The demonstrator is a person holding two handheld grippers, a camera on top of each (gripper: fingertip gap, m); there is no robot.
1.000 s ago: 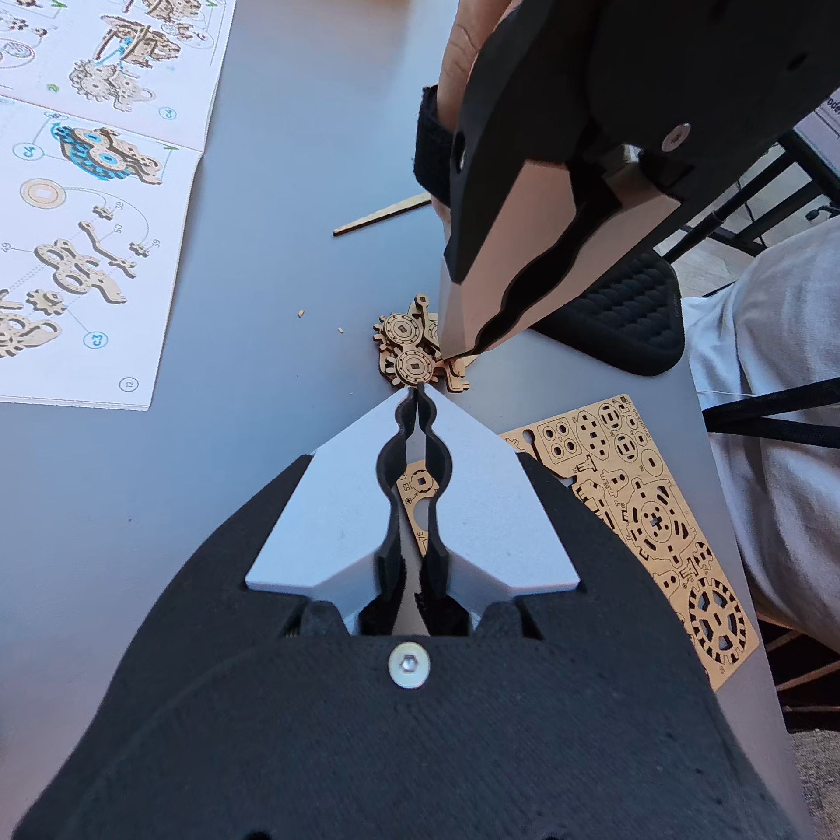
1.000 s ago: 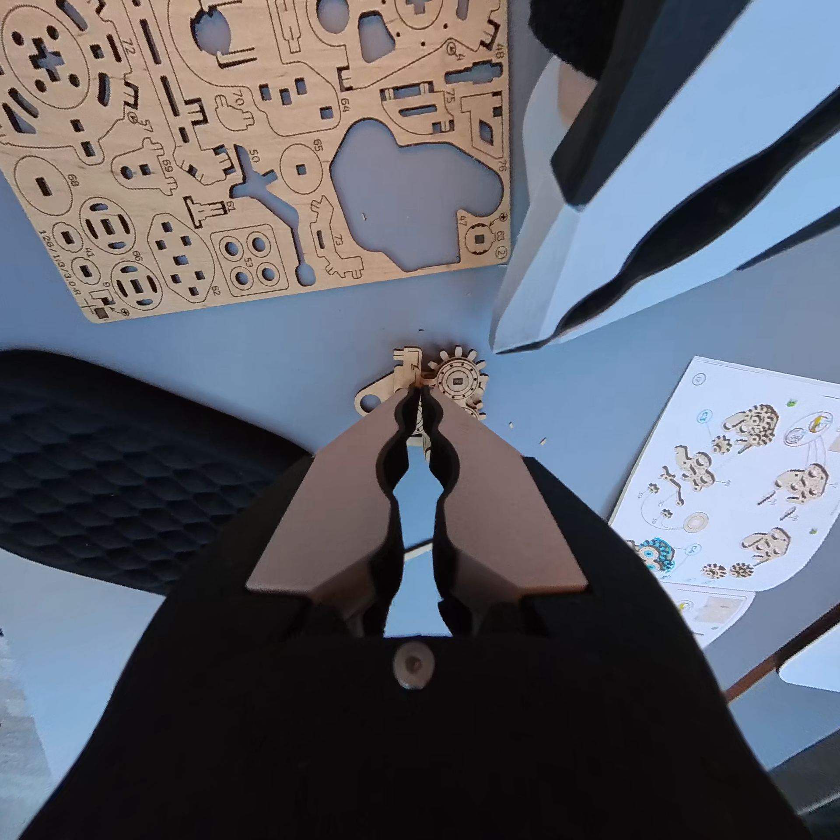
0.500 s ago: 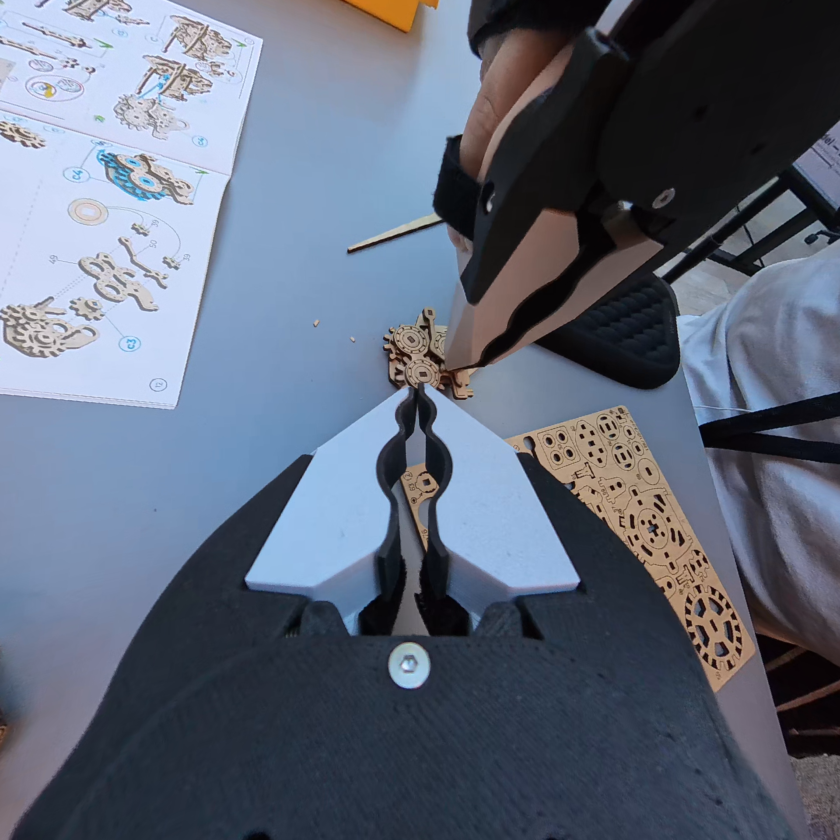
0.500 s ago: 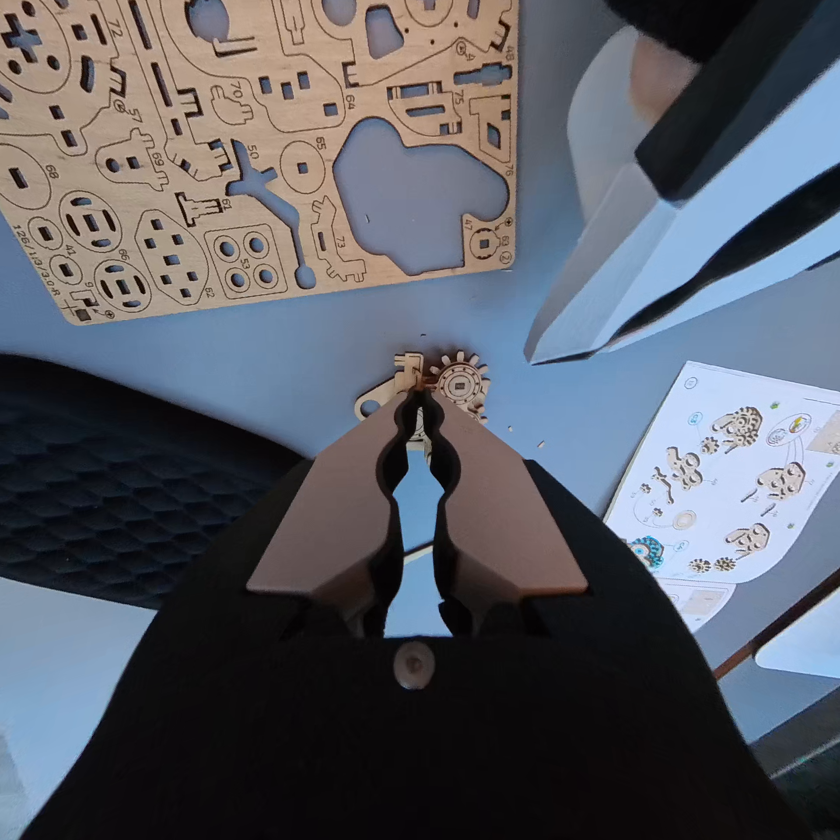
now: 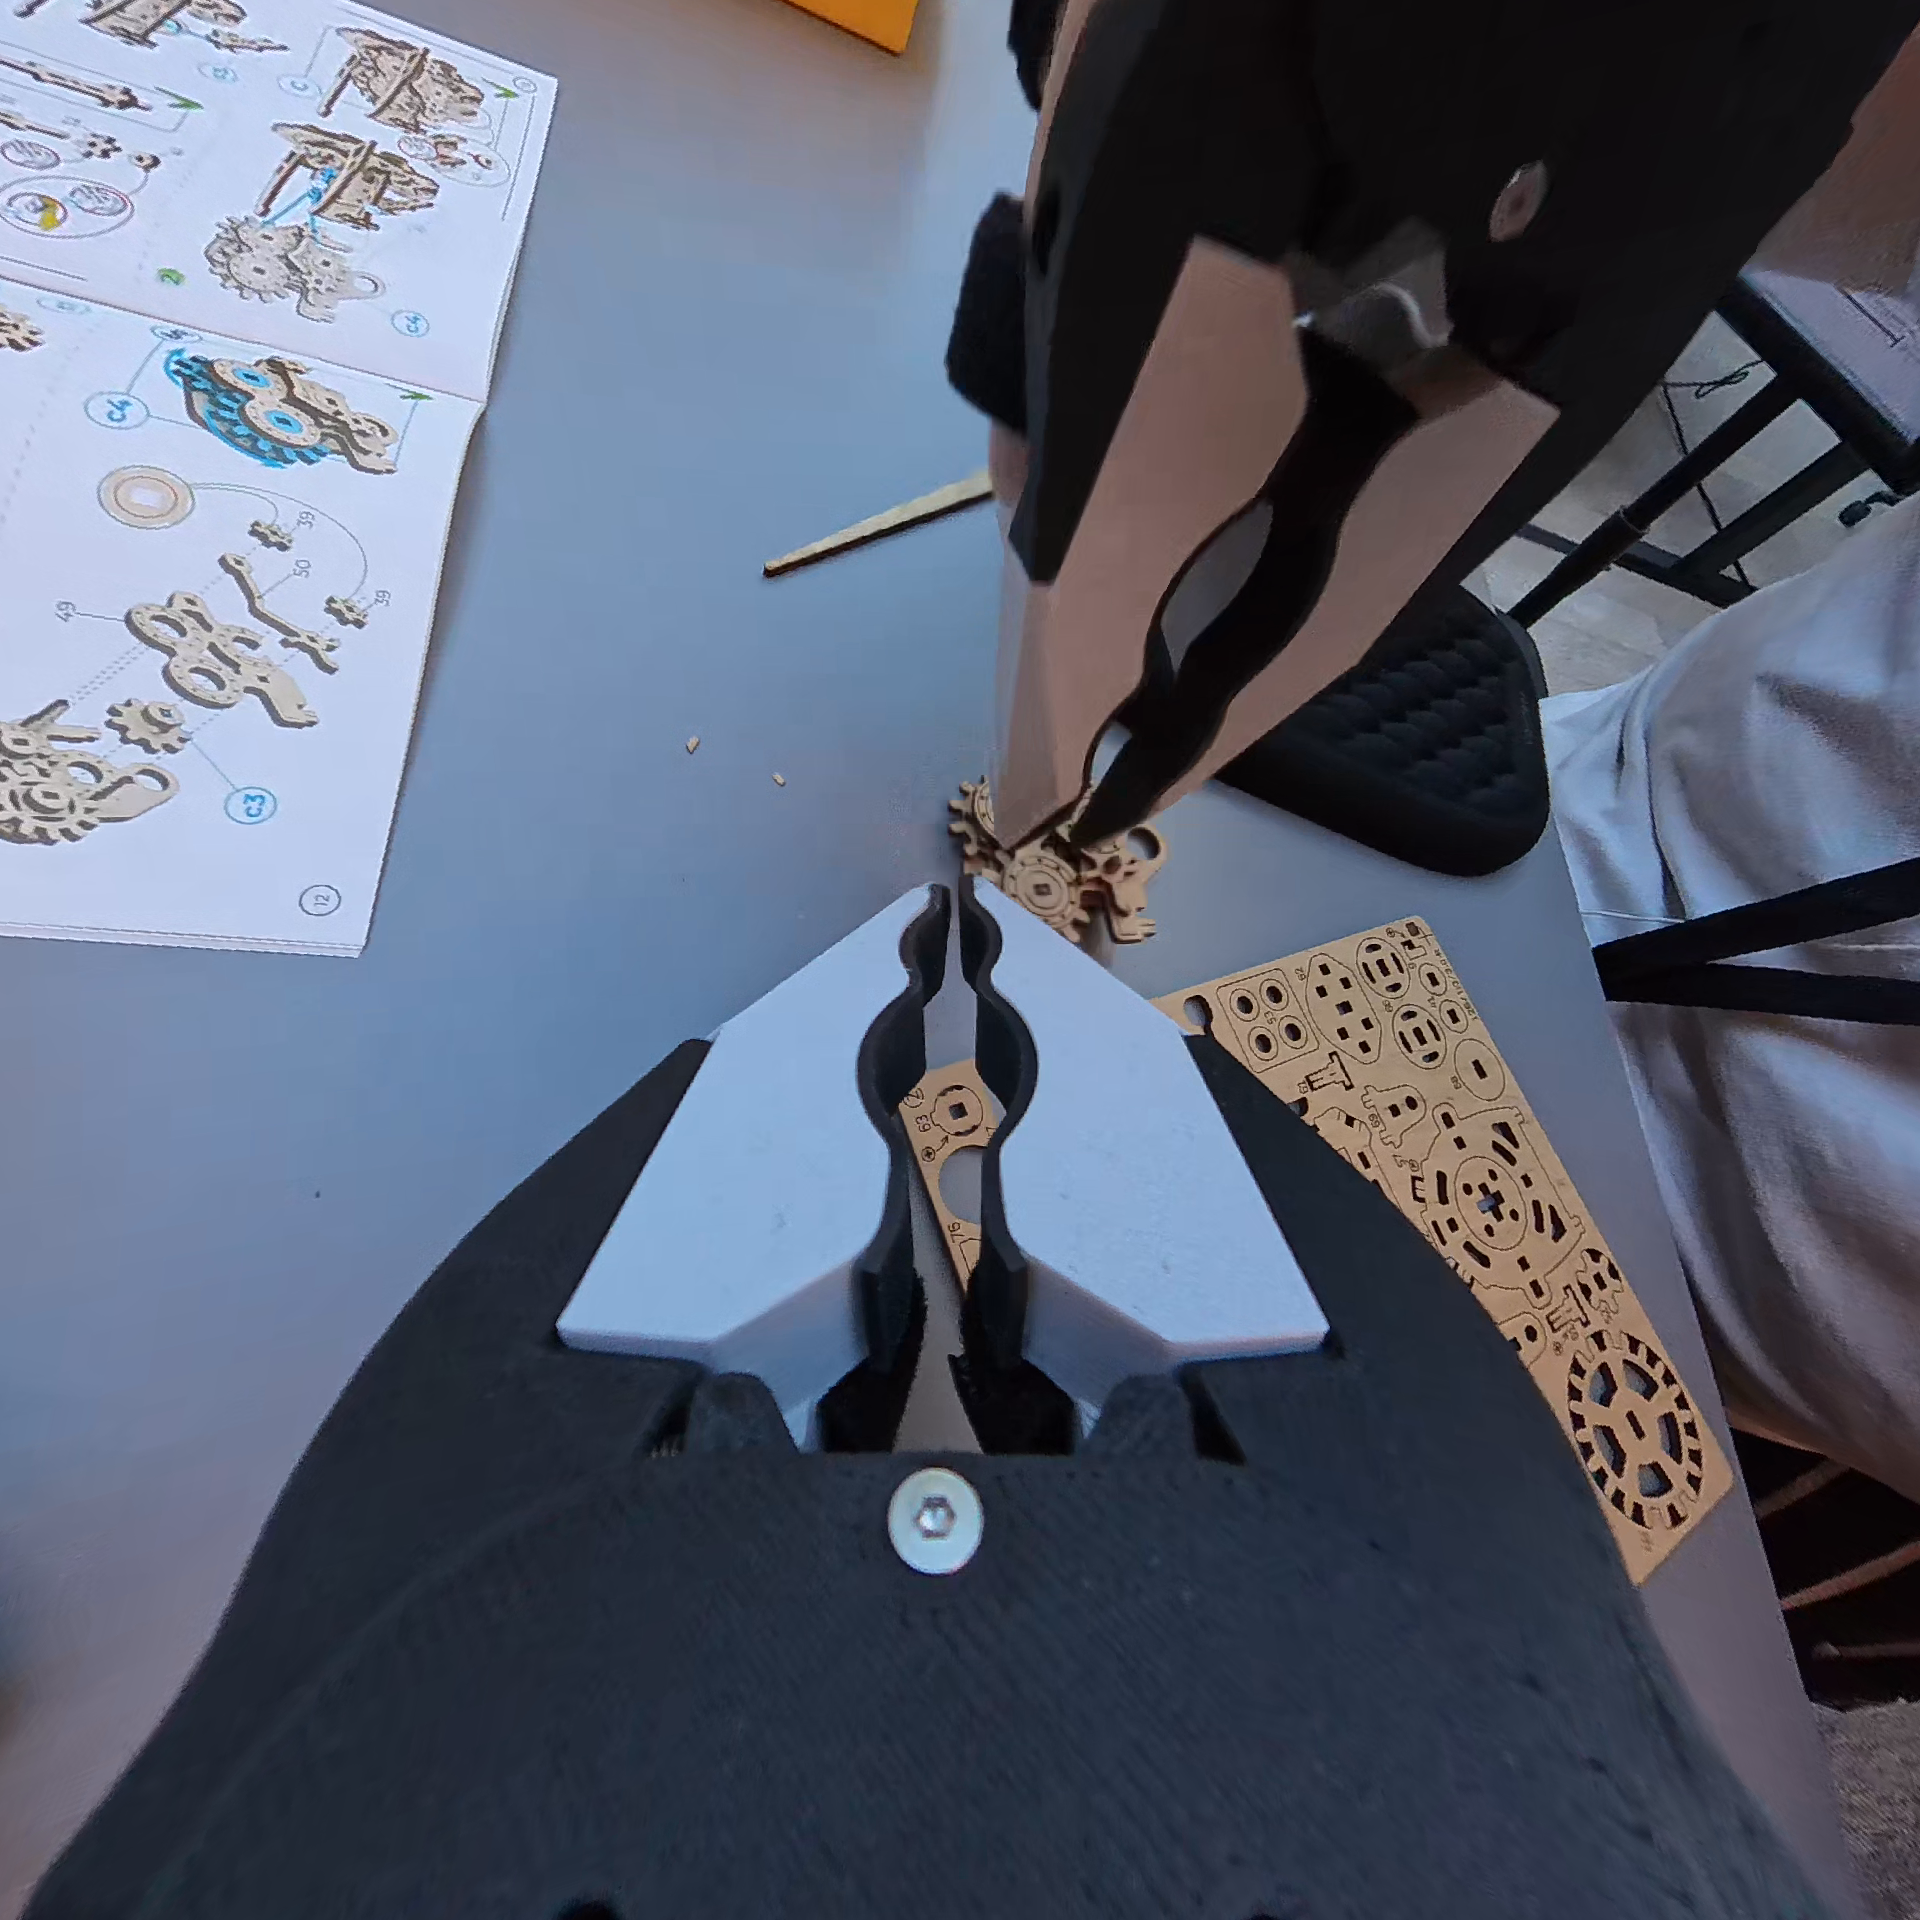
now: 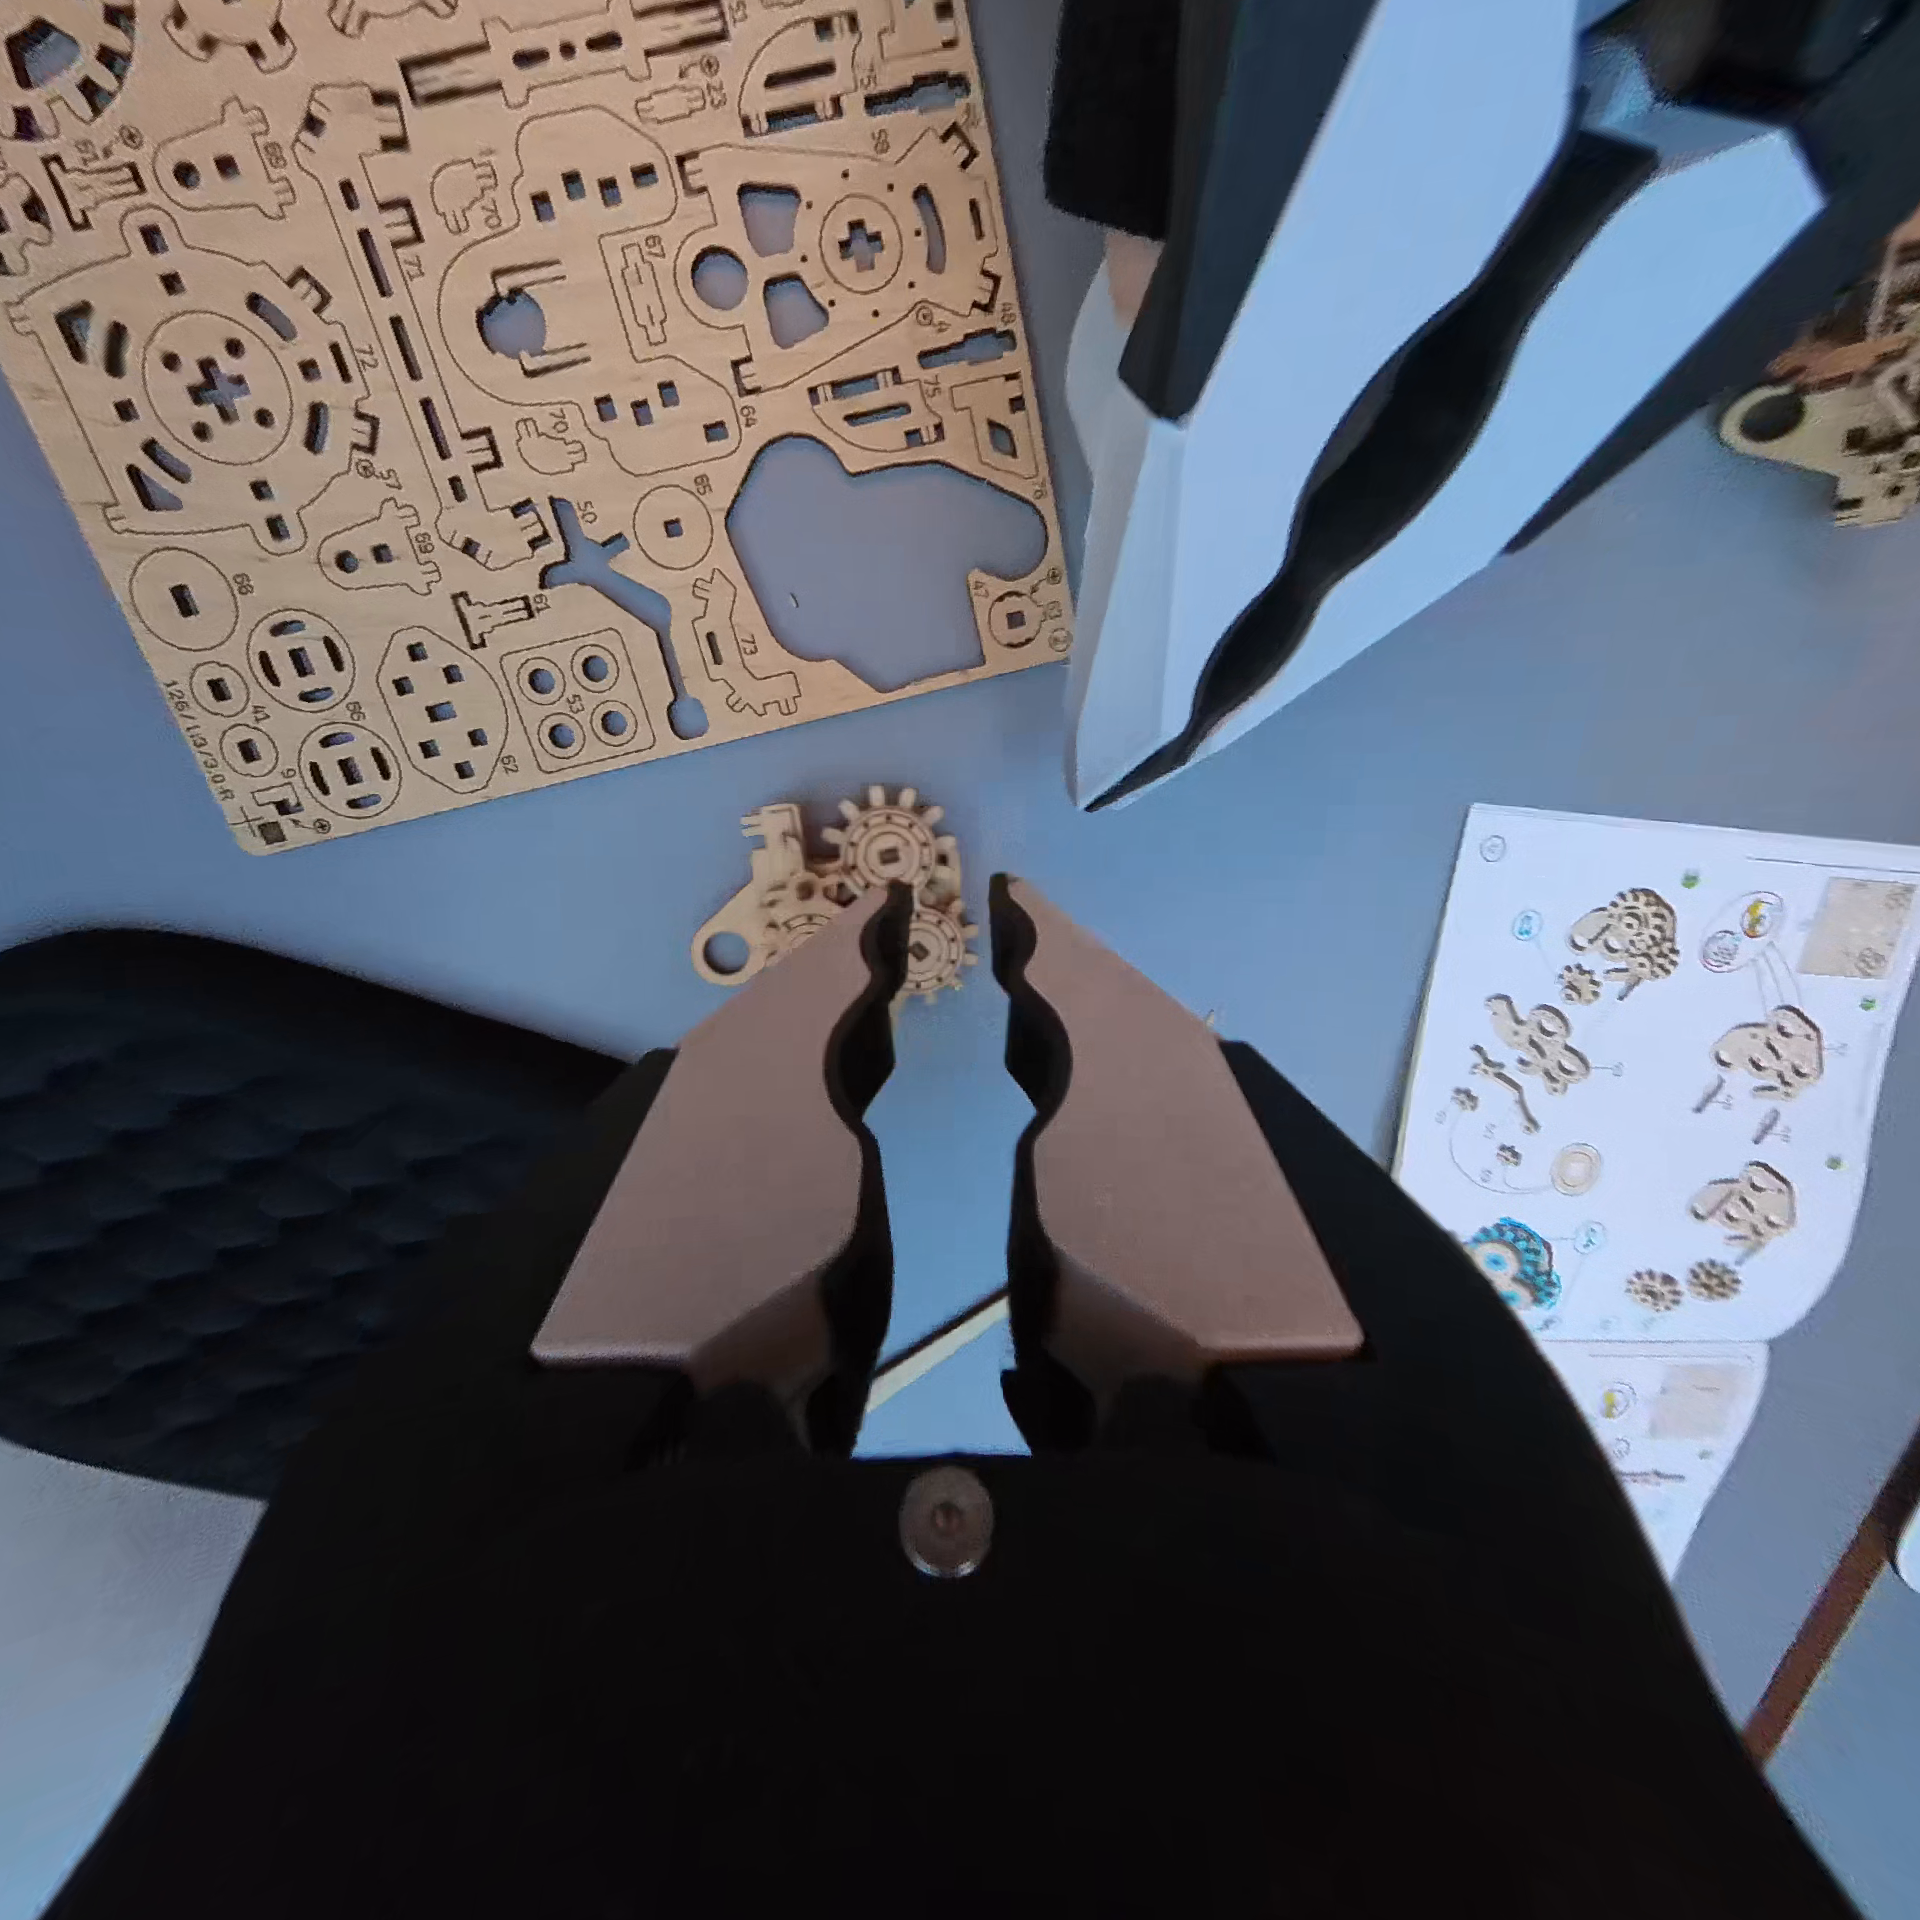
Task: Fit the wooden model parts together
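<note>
A small wooden gear assembly (image 6: pixel 821 883), two toothed wheels on a flat plate with a ring tab, lies on the grey table (image 6: pixel 1299 831). My right gripper (image 6: pixel 948 891) has brown fingers and is open. Its left fingertip (image 6: pixel 888 914) is over the assembly and one wheel shows in the gap. In the left wrist view the right gripper (image 5: pixel 1051 823) points down onto the assembly (image 5: pixel 1044 883). My left gripper (image 5: pixel 954 896) has white fingers, is shut and empty, and sits just short of the assembly. It also shows in the right wrist view (image 6: pixel 1101 795).
A laser-cut wooden parts sheet (image 6: pixel 520 416) lies beside the assembly and shows in the left wrist view (image 5: pixel 1455 1195) too. An instruction booklet (image 5: pixel 208 520), a thin wooden stick (image 5: pixel 883 530), a black mat (image 5: pixel 1403 727) and another wooden model (image 6: pixel 1849 416) are around. A person's grey-clothed leg (image 5: pixel 1766 935) is past the table edge.
My right gripper has opened and let go of the gear assembly, which stays on the table. The left gripper stays shut and has shifted a little to the left of the assembly.
</note>
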